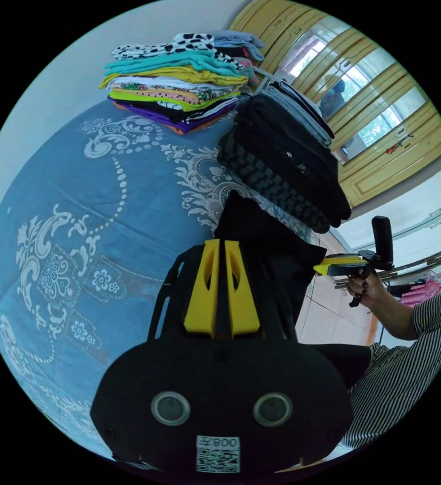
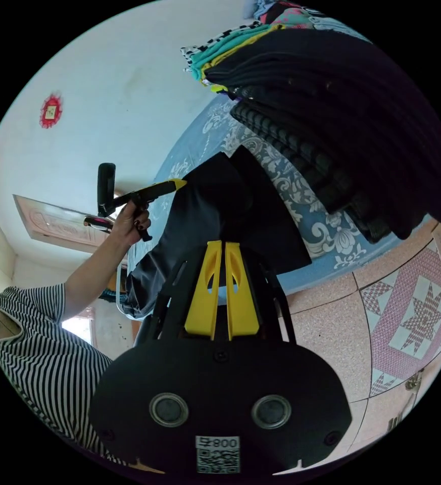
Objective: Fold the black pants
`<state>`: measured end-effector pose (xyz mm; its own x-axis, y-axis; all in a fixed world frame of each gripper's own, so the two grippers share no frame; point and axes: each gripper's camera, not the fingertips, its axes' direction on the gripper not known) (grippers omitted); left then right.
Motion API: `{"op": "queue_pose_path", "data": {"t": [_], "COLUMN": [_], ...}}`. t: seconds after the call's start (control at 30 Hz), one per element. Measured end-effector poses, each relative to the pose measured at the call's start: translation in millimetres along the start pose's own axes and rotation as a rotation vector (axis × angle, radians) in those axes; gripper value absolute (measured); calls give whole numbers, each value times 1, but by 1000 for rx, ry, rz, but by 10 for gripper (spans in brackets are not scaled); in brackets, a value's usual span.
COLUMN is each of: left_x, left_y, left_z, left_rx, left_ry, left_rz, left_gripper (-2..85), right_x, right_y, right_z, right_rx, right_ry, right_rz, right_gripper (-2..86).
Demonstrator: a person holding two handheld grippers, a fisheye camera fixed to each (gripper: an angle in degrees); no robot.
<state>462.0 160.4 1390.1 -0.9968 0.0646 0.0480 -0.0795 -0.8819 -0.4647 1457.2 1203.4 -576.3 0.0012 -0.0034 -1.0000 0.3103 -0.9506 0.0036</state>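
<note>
Nearest in the left gripper view: left gripper, yellow jaws drawn close together, pinching a fold of the black pants, dark cloth showing in the narrow slit between them. Pants rising toward 12 o'clock from the tips and spreading toward 3 o'clock, lying partly on the blue patterned bedspread. At 3 o'clock, the right gripper gripped by a hand, its yellow tip touching the pants' edge; jaw state there too small to tell. Striped sleeve at 4 o'clock. Farther, at 1 o'clock, a stack of dark folded clothes on the bedspread; beyond, at 12 o'clock, a colourful folded pile. Farthest, at 2 o'clock, yellow-framed windows.

Nearest in the right gripper view: right gripper, jaws likewise nearly closed, clamping the black pants, which hang off the bedspread's edge. At 10 o'clock, the left gripper in a hand, tip against the pants. Striped shirt at 8 o'clock. Dark stack looming at 1 o'clock, tiled floor at 4 o'clock, white wall farthest at 11 o'clock.
</note>
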Motion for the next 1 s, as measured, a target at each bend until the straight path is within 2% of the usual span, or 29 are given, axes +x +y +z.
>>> {"op": "queue_pose_path", "data": {"t": [0.33, 0.4, 0.57, 0.77, 0.87, 1.0], "left_x": [26, 24, 3, -5, -21, -33], "left_y": [2, 0, -4, 2, 5, 23], "left_z": [-31, -20, 28, -7, -4, -27], "left_rx": [129, 112, -63, 19, -59, -17], "left_ry": [-32, -9, -41, -44, -82, -73], "left_rz": [97, 91, 52, 74, 48, 8], "left_gripper": [17, 17, 15, 5, 3, 2], "right_x": [-17, -10, 26, 8, 9, -3], "right_y": [18, 20, 26, 21, 20, 23], "right_z": [-64, -60, -26, -18, -7, -3], "right_rx": [108, 83, 1, 3, 10, 28], "right_ry": [12, 43, 57, 47, -18, -46], "right_rz": [-57, -37, 89, 85, 136, 165], "right_gripper": [7, 7, 7, 7, 6, 4]}}
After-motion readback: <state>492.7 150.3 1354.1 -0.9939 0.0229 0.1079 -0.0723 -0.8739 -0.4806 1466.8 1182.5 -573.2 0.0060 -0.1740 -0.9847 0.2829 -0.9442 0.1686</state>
